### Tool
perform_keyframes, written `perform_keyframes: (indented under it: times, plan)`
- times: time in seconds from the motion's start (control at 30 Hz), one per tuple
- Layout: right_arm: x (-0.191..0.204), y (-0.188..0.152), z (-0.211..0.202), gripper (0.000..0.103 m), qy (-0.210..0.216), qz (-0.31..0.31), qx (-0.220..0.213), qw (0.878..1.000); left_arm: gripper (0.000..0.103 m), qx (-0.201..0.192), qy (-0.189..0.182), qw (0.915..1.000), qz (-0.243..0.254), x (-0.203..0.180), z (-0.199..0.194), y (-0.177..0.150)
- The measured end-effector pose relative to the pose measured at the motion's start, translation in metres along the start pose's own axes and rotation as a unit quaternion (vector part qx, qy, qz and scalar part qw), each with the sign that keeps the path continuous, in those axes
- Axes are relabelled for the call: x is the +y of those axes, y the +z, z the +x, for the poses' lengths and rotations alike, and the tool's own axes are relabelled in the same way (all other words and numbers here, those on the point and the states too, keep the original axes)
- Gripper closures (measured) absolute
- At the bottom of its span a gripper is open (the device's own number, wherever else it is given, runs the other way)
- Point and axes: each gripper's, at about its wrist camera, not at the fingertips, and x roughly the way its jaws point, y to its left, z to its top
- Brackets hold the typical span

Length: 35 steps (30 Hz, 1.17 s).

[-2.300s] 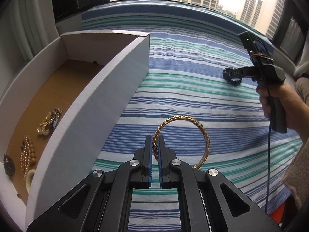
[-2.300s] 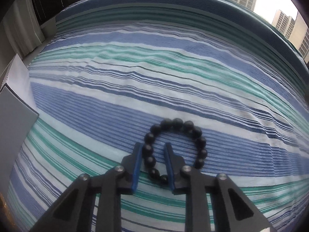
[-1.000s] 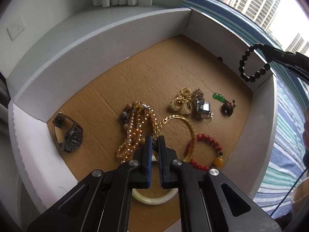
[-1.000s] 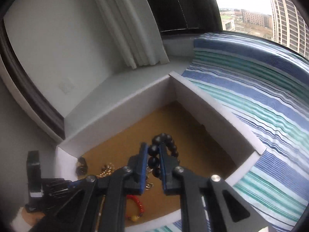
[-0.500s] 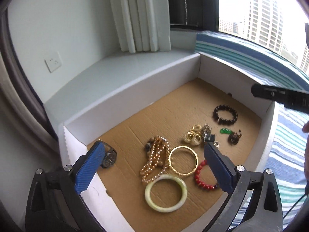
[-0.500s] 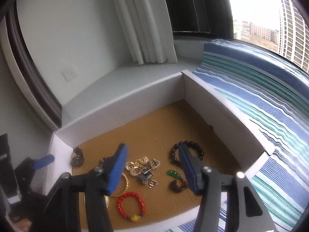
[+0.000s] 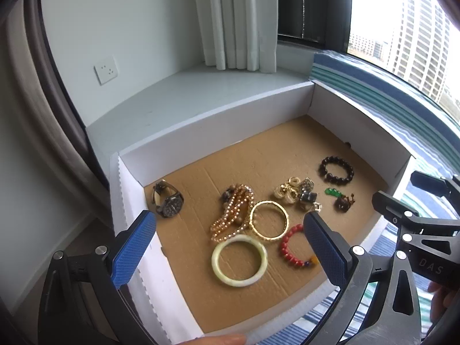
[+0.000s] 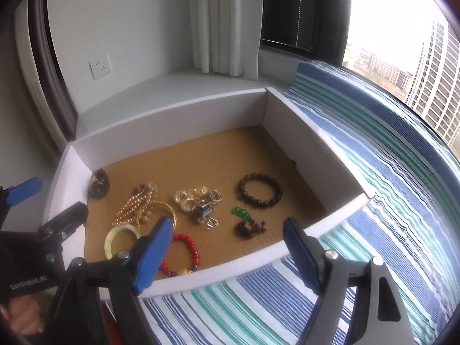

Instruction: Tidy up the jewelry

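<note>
We count the gold bangle (image 7: pixel 268 220) and the black bead bracelet (image 7: pixel 336 170) already on the brown floor of the white box (image 7: pixel 230 118), among the jade bangle (image 7: pixel 240 260), red bead bracelet (image 7: pixel 296 245), watch (image 7: pixel 168 202) and rings. Our left gripper (image 7: pixel 230 247) hangs wide and empty above them; our right gripper (image 8: pixel 230 253) is opening, nothing between its jaws. The striped cloth (image 8: pixel 388 201) in view looks bare, so we judge little is left
</note>
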Motion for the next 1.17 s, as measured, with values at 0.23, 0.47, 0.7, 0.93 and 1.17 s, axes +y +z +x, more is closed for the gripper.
perform_keyframes:
  times: [0.23, 0.47, 0.7, 0.93, 1.17]
  plan:
    - [0.008, 0.002, 0.000, 0.023, -0.011, -0.008, 0.011, 1.000, 0.001, 0.014, -0.010, 0.9998, -0.013, 0.006, -0.001, -0.002]
    - [0.015, 0.000, 0.001, 0.023, -0.015, -0.017, 0.022, 0.999, 0.001, 0.024, -0.020, 0.9993, -0.019, 0.007, 0.000, -0.003]
    - [0.016, -0.002, 0.003, 0.023, -0.018, -0.011, 0.021, 1.000, 0.001, 0.025, -0.017, 0.9994, -0.014, 0.006, 0.001, -0.004]
    - [0.015, -0.003, 0.003, 0.023, -0.020, -0.006, 0.019, 1.000, 0.001, 0.037, -0.027, 0.9989, -0.014, 0.004, 0.003, -0.007]
    - [0.012, -0.005, -0.001, 0.023, -0.019, -0.002, 0.015, 1.000, 0.001, 0.033, -0.023, 0.9992, -0.011, 0.004, 0.001, -0.012]
